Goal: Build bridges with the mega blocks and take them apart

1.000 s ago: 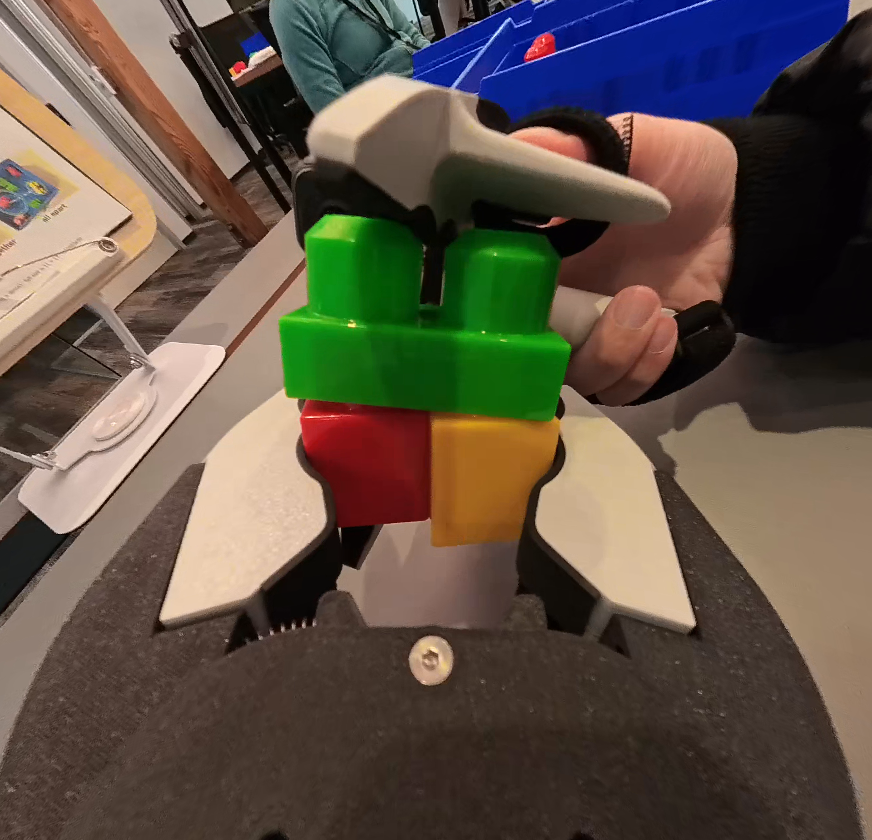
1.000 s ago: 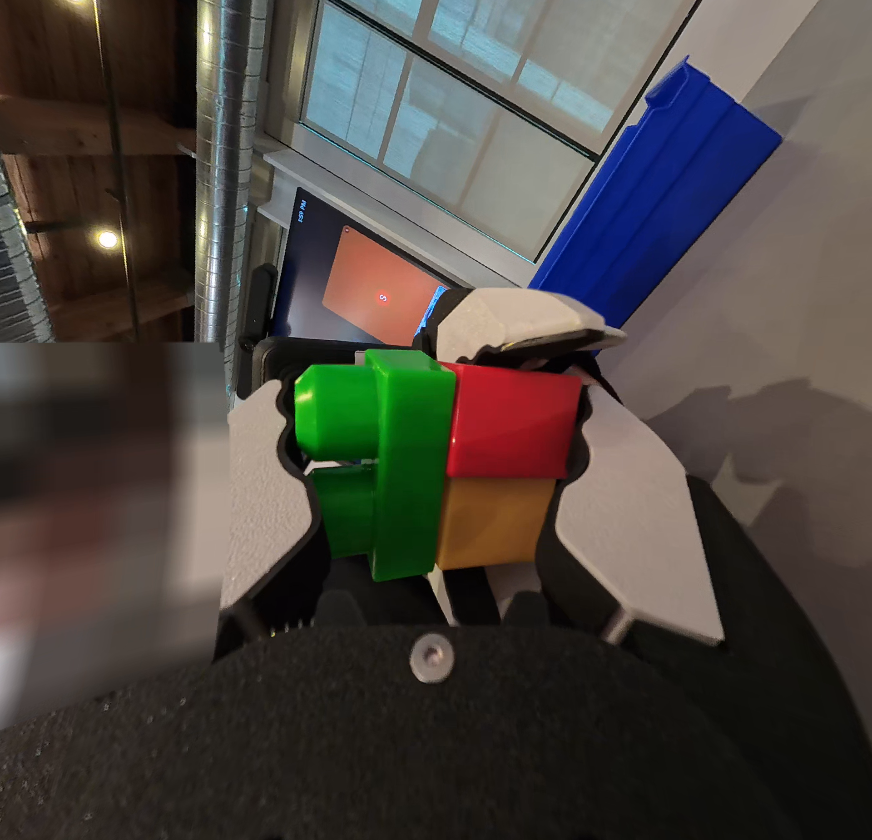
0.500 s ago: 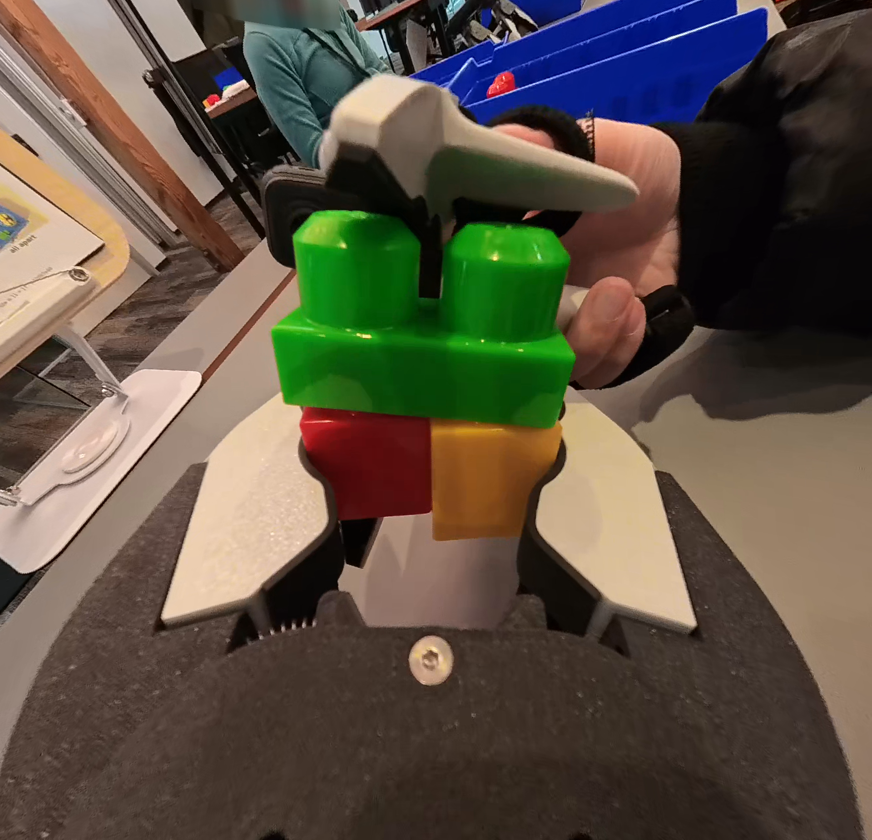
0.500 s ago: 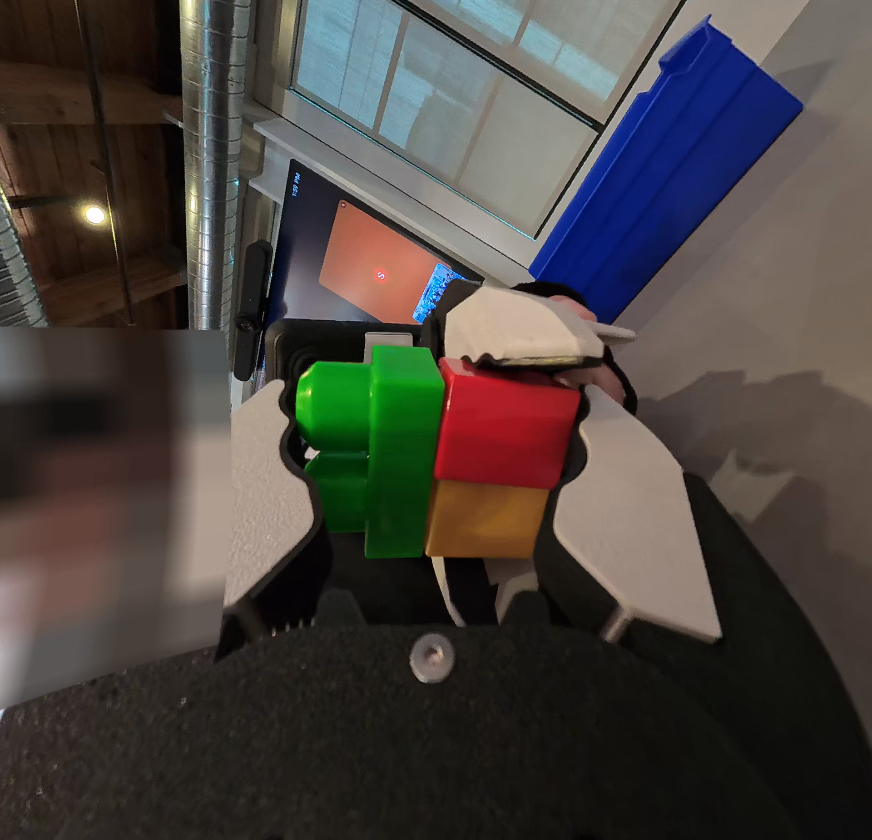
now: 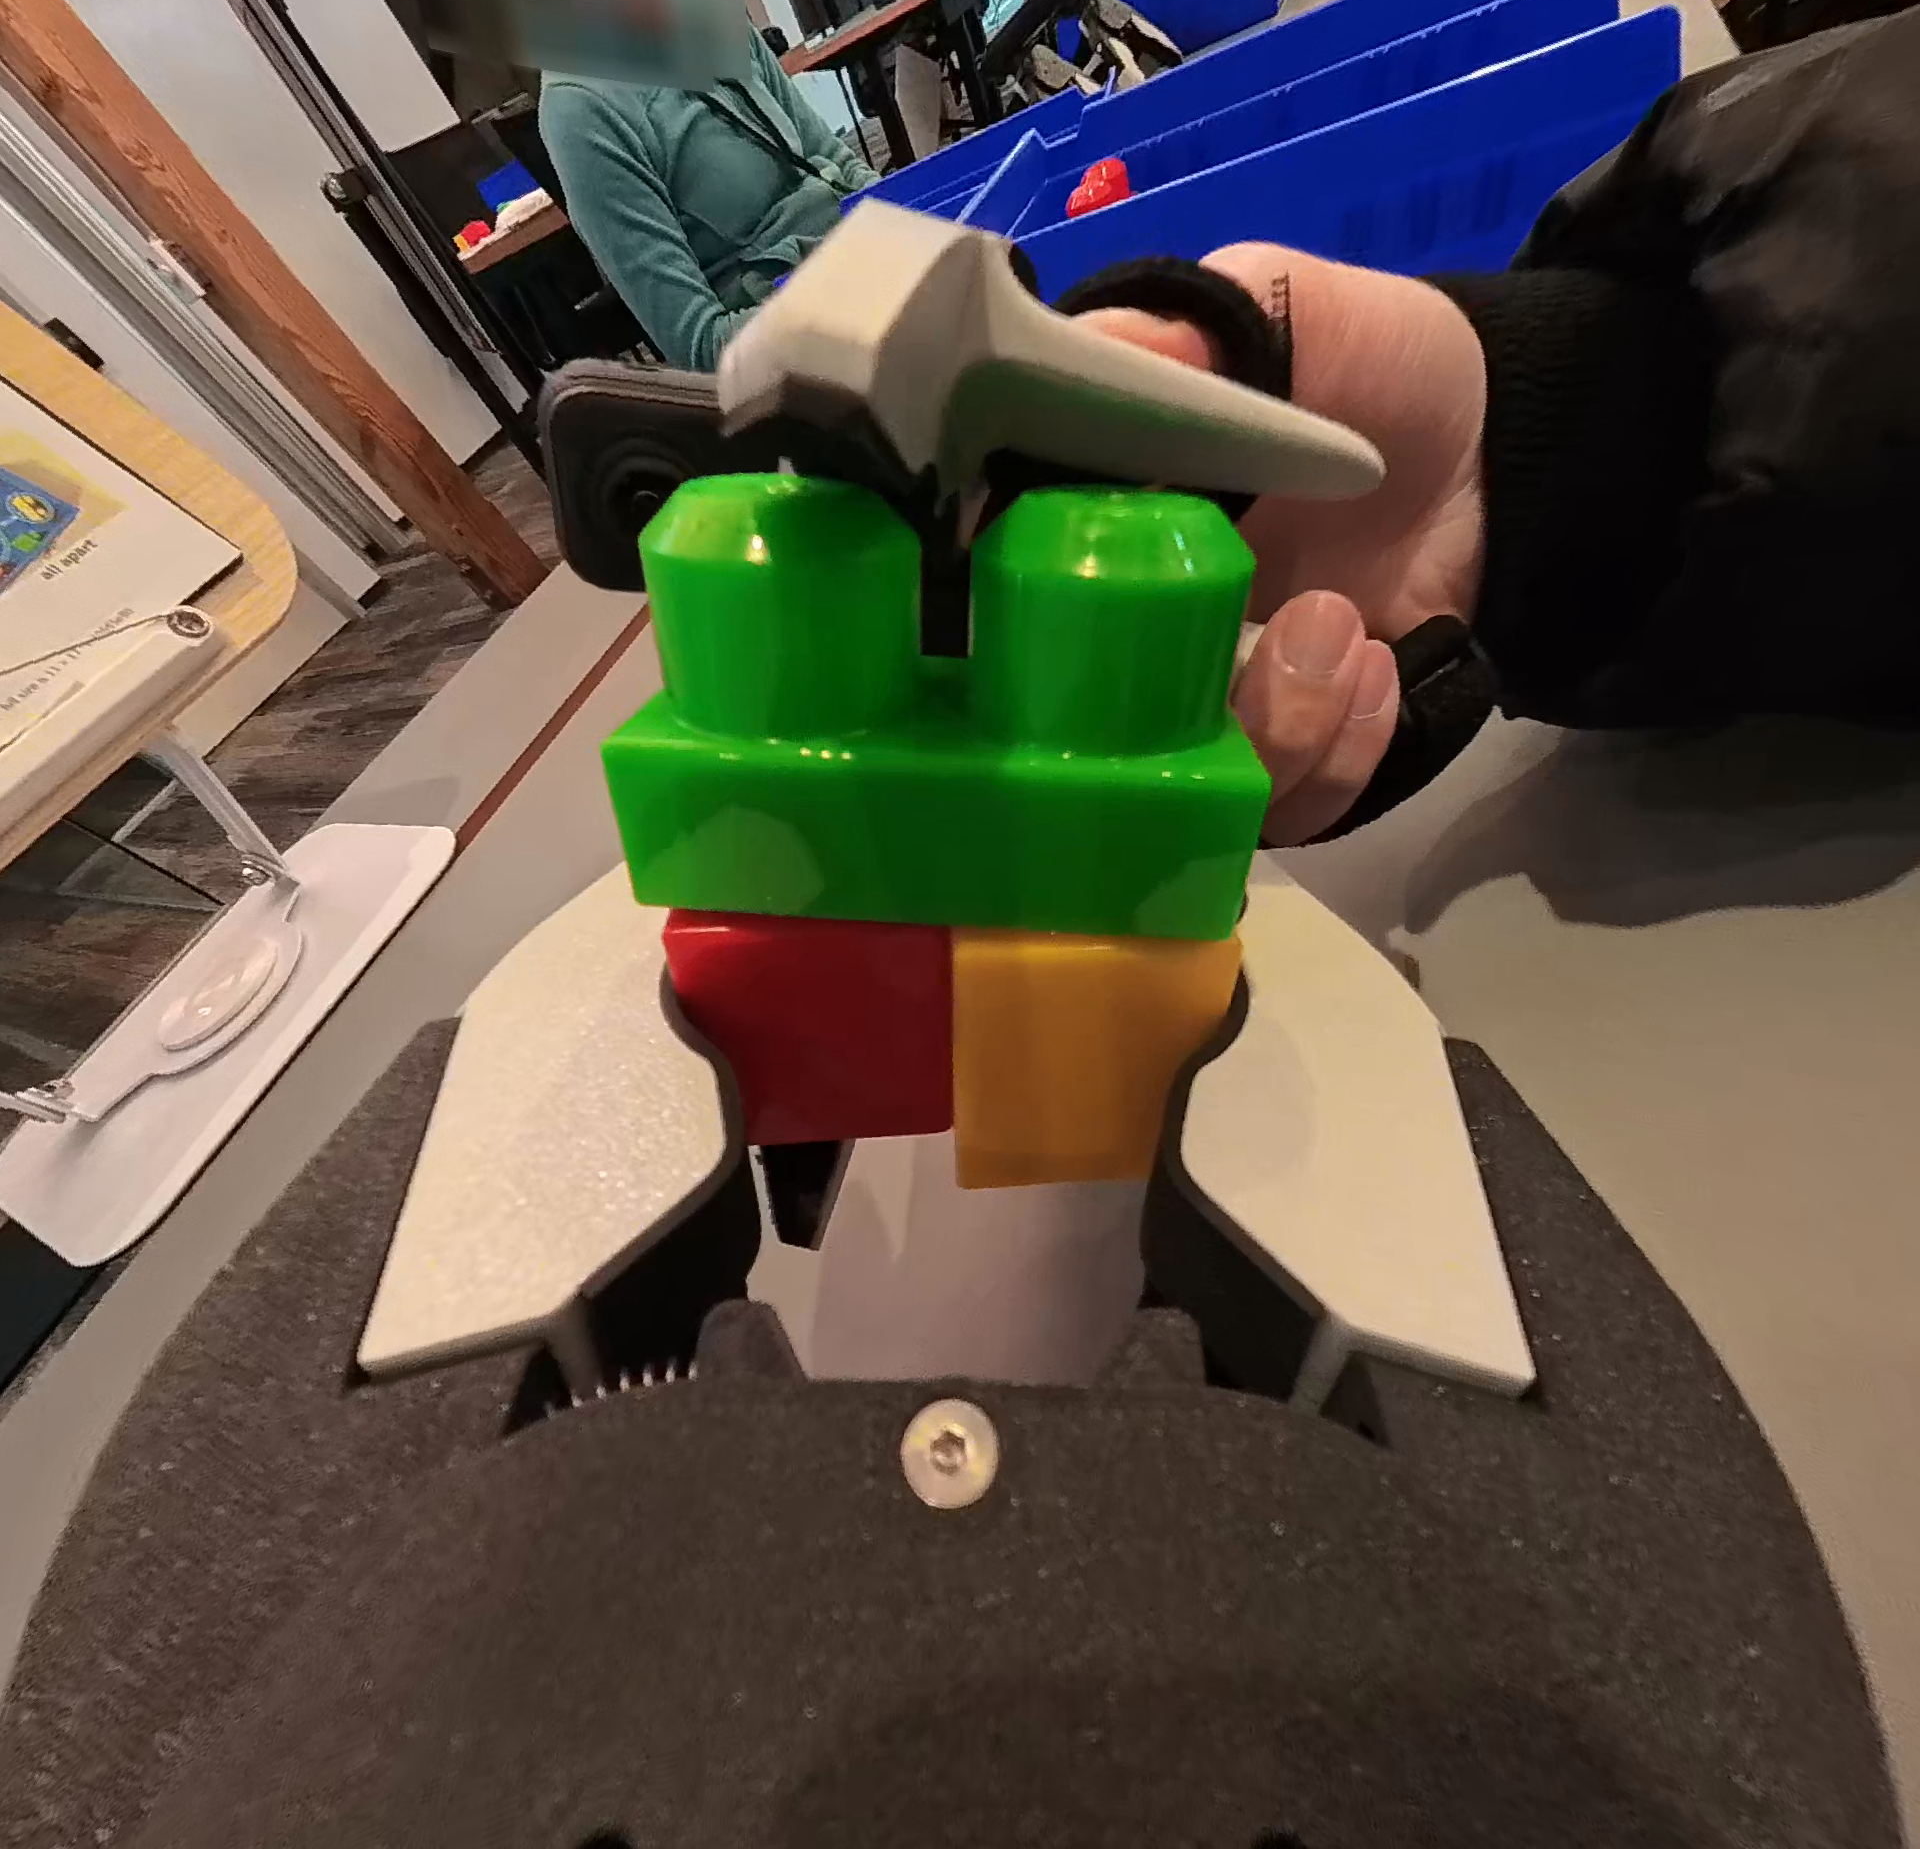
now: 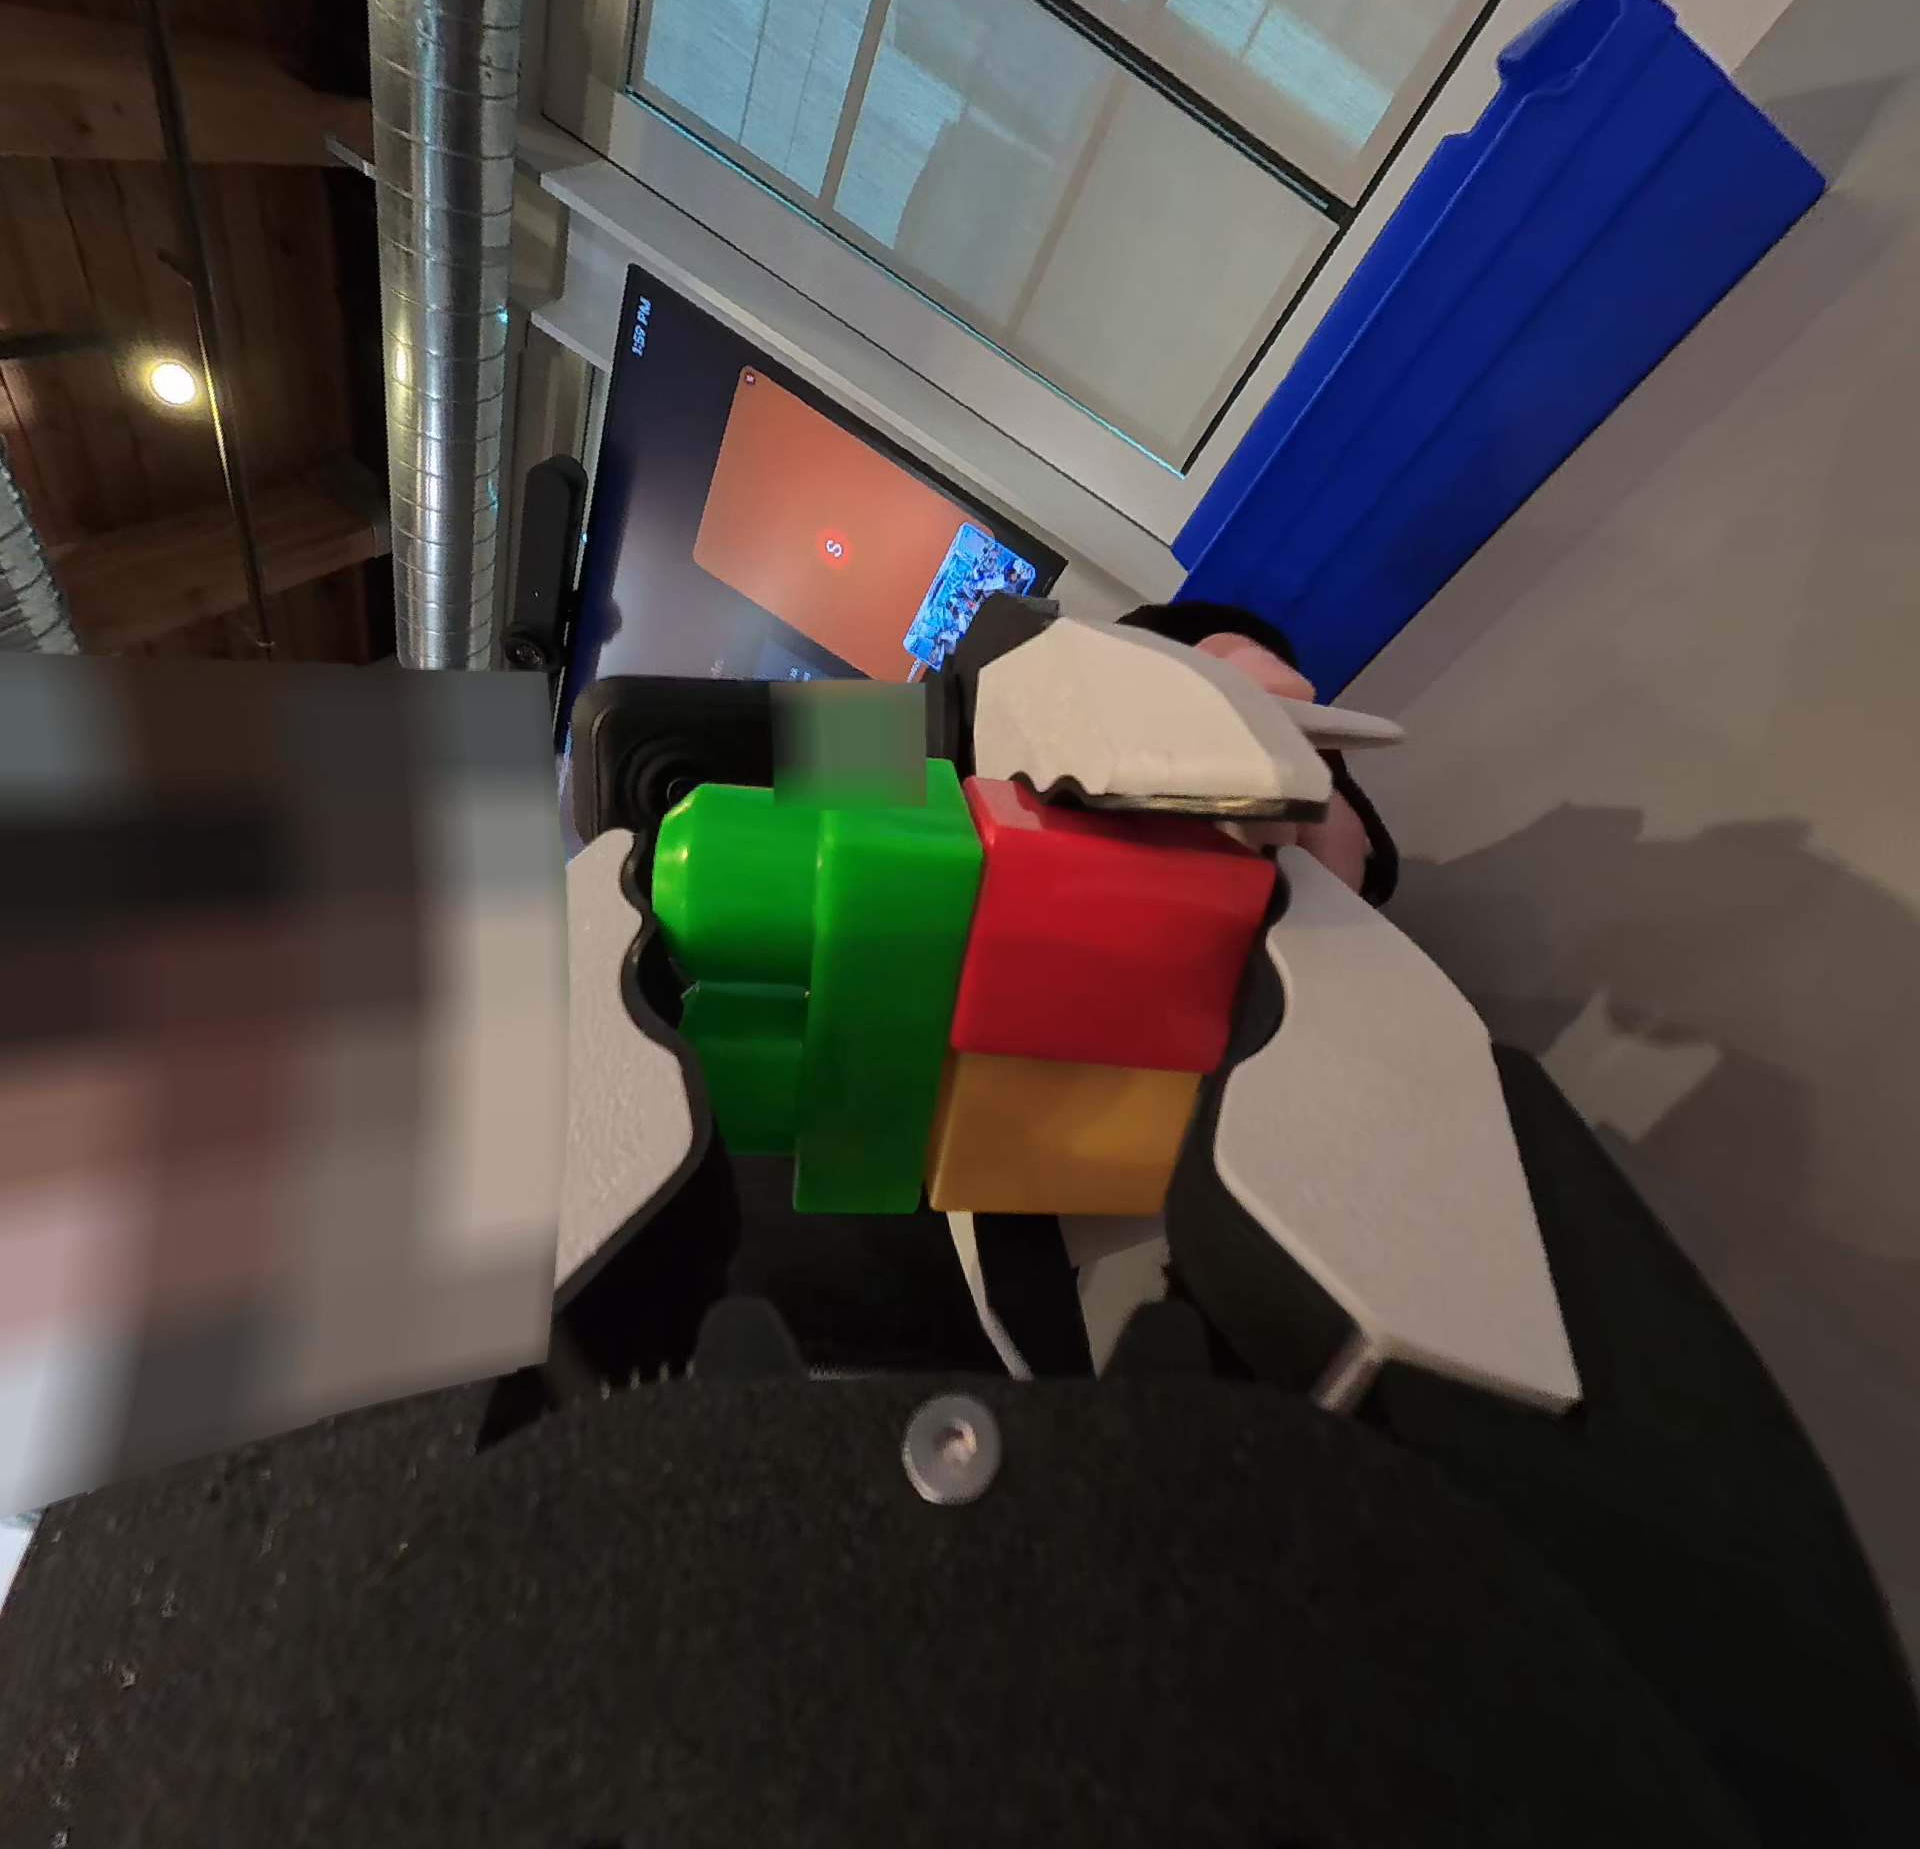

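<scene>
I am holding a small stack of chunky plastic blocks in the air between both grippers. My left gripper (image 5: 951,1046) is closing its two pale grey fingers on the bottom pair: the glossy red square block (image 5: 816,1025) against the left finger and the yellow square block (image 5: 1081,1056) against the right one, the two sitting side by side and touching. The bright green two-stud block (image 5: 935,760) is sitting across the top of both, studs up.

My right gripper (image 6: 951,978) is pinching the same stack the other way: one finger is pressing on the green studs, the other on the red block's far end. In the left wrist view it is showing above the green studs, with the person's hand (image 5: 1361,511) in a black sleeve behind it.

The stack is hanging above the grey tabletop (image 5: 1662,1124). Blue plastic bins (image 5: 1351,147) are standing at the far edge, and a person in a teal top (image 5: 686,189) is sitting beyond them.
</scene>
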{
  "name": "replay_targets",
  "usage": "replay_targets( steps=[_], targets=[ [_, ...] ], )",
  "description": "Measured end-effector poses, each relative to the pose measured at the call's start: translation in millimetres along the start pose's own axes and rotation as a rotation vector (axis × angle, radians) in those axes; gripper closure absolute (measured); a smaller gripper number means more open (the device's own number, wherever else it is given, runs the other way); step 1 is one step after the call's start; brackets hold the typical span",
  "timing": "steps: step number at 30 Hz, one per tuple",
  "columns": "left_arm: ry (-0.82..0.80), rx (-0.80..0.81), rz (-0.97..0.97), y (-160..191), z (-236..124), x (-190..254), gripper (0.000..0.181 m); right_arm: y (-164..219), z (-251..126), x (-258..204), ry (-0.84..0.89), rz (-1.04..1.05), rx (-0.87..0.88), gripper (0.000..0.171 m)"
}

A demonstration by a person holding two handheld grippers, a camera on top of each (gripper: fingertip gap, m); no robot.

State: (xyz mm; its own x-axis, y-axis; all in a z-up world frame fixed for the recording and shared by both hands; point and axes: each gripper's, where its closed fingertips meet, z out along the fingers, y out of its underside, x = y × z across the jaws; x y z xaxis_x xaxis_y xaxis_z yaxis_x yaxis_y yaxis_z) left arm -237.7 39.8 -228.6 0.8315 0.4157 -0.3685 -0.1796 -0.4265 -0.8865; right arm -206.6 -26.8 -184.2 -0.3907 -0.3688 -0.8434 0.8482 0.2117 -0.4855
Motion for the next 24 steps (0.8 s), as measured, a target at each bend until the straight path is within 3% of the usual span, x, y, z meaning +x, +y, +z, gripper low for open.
replay_targets(
  steps=[5, 8, 11, 24],
  targets=[
    [-0.051, -0.002, 0.010, 0, -1, -9, 0.088, -8, 2, 0, 0.018, -0.006, 0.055, 0.063],
    [-0.132, 0.013, 0.025, -3, -6, -22, 0.089, -5, -2, 8, 0.116, -0.033, 0.041, 0.047],
    [-0.209, -0.023, 0.018, 4, -11, -39, 0.089, -1, -3, 3, 0.074, -0.003, 0.039, 0.050],
    [-0.174, -0.052, 0.036, 7, -5, -30, 0.089, 14, 12, 4, 0.016, 0.029, -0.030, 0.057]
  ],
)
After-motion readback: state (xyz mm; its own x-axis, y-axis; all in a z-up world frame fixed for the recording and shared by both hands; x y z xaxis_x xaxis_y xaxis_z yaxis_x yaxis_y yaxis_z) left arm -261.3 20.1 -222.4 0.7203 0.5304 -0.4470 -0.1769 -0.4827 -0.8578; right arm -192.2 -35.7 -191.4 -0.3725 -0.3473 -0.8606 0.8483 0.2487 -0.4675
